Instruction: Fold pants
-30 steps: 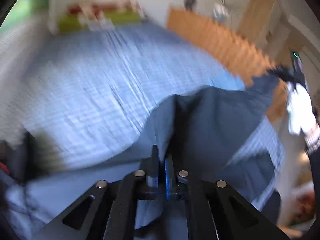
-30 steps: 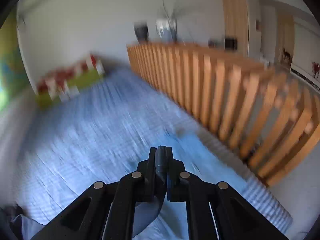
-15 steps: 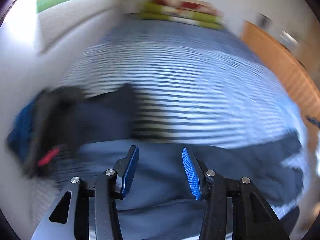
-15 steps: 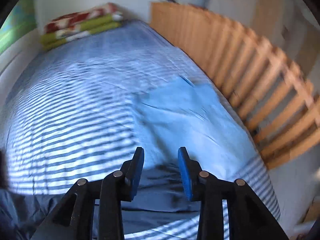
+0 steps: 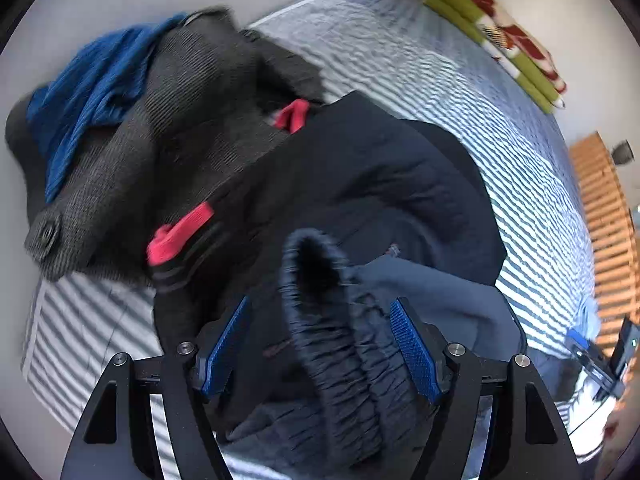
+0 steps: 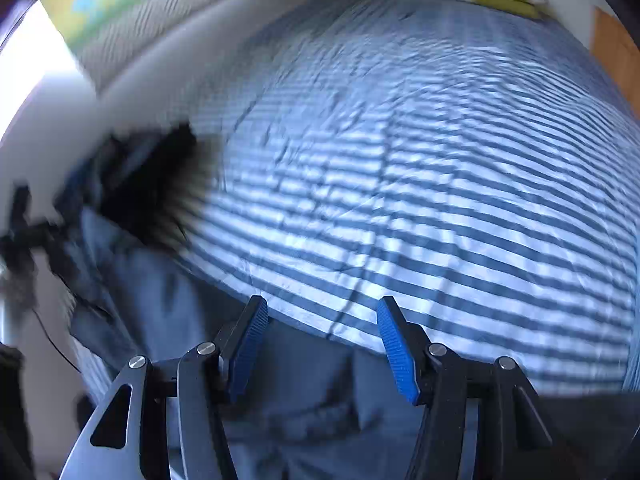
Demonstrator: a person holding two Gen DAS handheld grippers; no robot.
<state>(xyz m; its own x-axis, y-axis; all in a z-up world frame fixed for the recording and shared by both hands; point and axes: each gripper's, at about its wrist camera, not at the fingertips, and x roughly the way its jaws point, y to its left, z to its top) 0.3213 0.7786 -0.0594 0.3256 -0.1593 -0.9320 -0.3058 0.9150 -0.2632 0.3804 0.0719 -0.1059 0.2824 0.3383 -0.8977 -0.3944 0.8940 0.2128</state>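
Dark blue pants with a gathered elastic waistband lie on the striped bed. In the left wrist view the waistband stands up as a loop between the blue pads of my left gripper; its jaws are opening and the pads do not press on the cloth. In the right wrist view the same pants spread flat along the near edge of the bed. My right gripper hovers over them with its jaws opening and nothing gripped between the pads.
A heap of other clothes lies at the left: a grey ribbed garment, a blue one, a black one with red trim. Folded green and red blankets sit at the bed's far end. A wooden slatted rail runs along the right.
Both grippers let go of the dark blue pants and opened wide. Both swung down and to the left, so the left one now looks onto the waistband and the clothes heap.
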